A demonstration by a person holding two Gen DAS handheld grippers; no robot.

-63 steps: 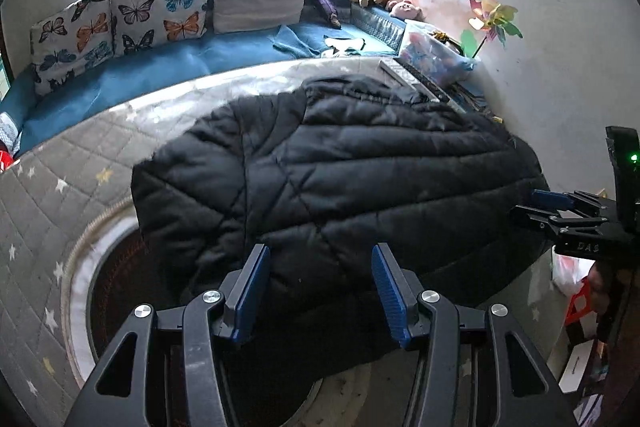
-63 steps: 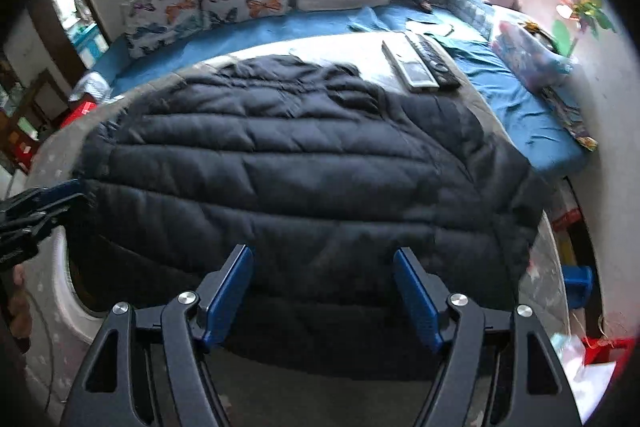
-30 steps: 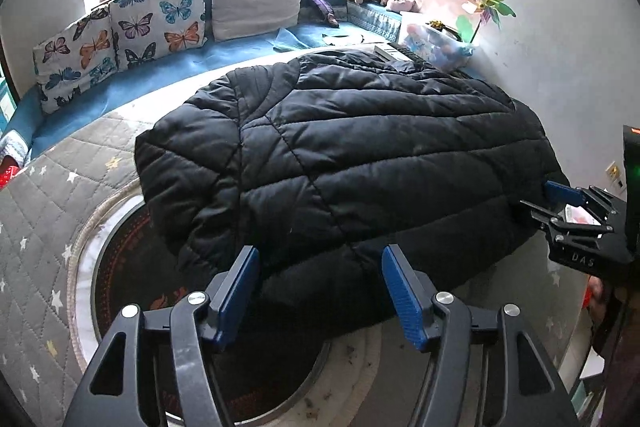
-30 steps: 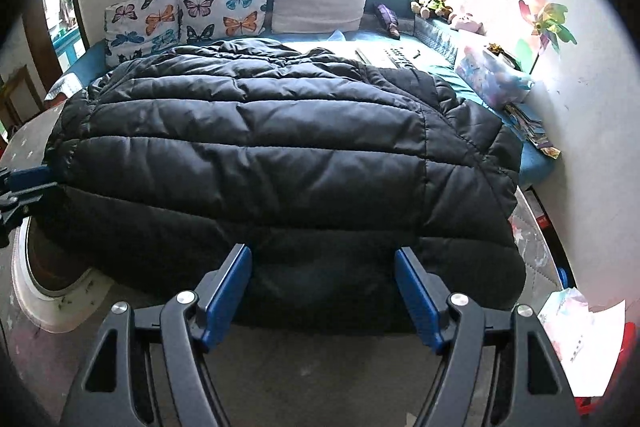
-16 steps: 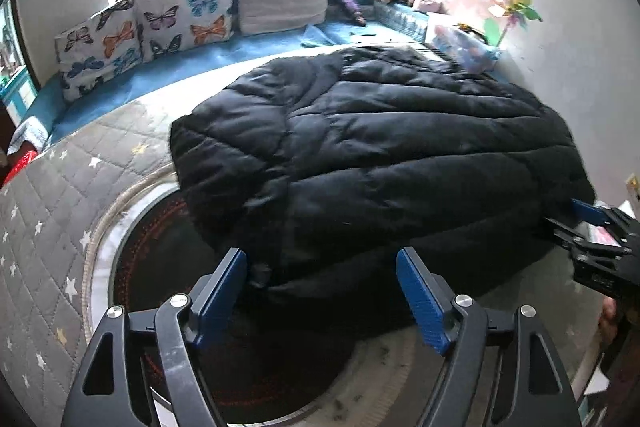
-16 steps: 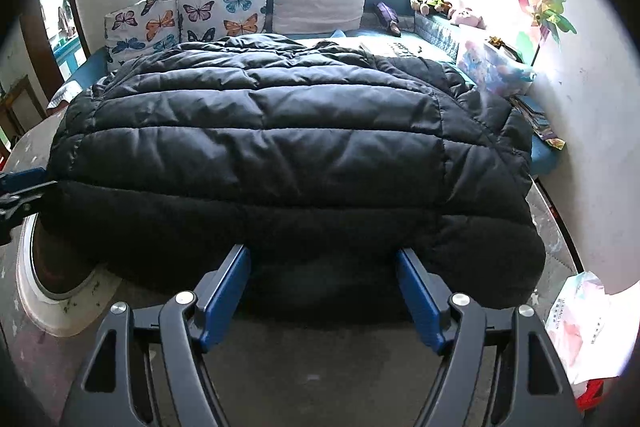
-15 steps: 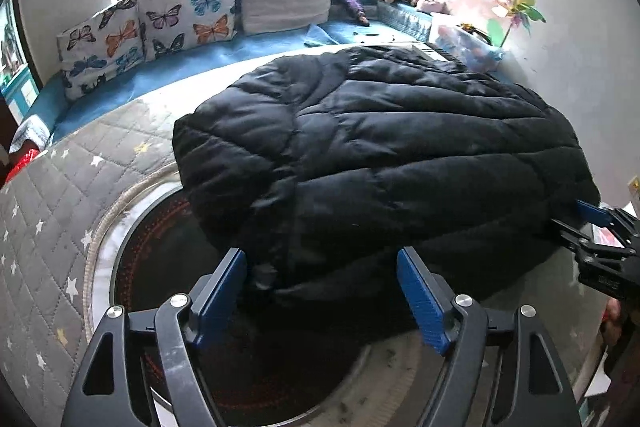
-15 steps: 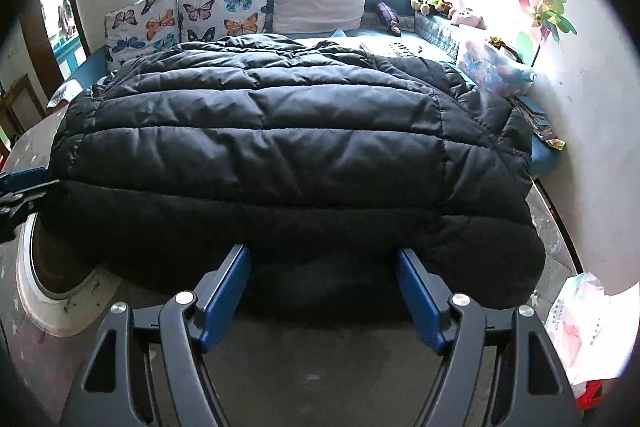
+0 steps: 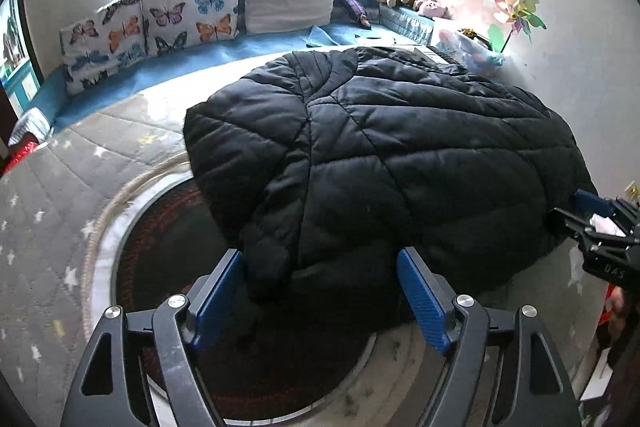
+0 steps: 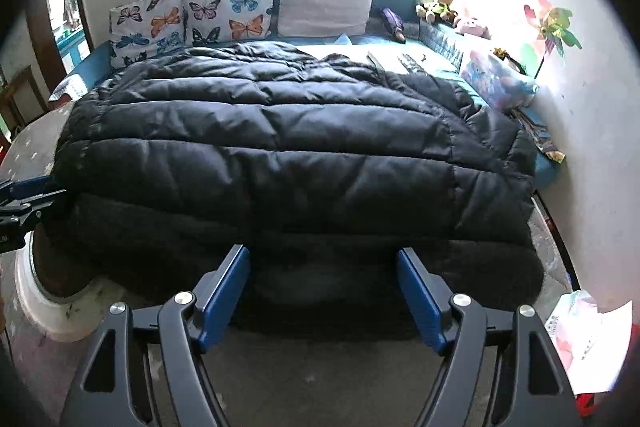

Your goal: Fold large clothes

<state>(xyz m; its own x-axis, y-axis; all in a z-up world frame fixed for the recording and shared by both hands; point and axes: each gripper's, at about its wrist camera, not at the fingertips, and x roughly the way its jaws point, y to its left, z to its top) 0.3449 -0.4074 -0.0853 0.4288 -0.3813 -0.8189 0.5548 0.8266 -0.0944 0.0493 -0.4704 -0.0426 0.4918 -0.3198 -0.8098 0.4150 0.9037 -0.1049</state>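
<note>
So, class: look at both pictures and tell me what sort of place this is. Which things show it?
Most likely a room in a home, perhaps a child's: butterfly cushions line a window bench, soft toys sit in the corner, and a black padded jacket lies spread over a star-patterned mat.

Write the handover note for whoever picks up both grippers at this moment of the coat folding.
Left gripper: open, jaws just widened, pads not pressing the coat's near edge.
Right gripper: open, nothing held, at the same near edge further along.
Black puffer coat: lies in a thick doubled bundle on the round table.
Done: at least one fold appears laid.
Left: judge whether another fold is needed, then regrip and tidy the edges.
</note>
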